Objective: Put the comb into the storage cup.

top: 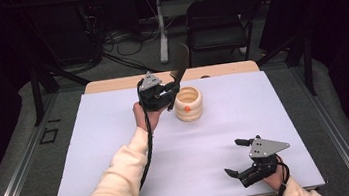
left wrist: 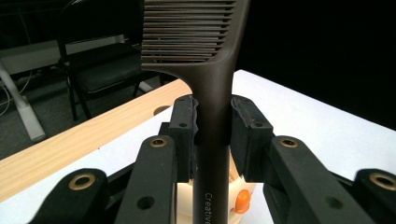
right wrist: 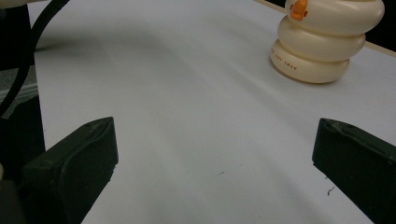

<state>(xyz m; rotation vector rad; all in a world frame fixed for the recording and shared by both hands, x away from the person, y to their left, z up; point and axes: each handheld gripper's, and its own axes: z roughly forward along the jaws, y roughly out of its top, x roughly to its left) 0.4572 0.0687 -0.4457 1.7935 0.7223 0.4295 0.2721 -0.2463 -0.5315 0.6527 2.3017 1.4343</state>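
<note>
Left gripper (left wrist: 212, 126) fingers clamped on upright comb (left wrist: 205, 56), just above ringed duck cup (top: 188, 104); right gripper (top: 240, 158) wide open, empty, well apart.

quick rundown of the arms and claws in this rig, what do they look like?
Left claw and right claw are matte black two-jaw linkages with brass-ringed pivot holes. Each carries a grey three-cornered plate on top and trails a black cable. The jaws end in blocky black pads. The person's forearms wear cream sleeves.
</note>
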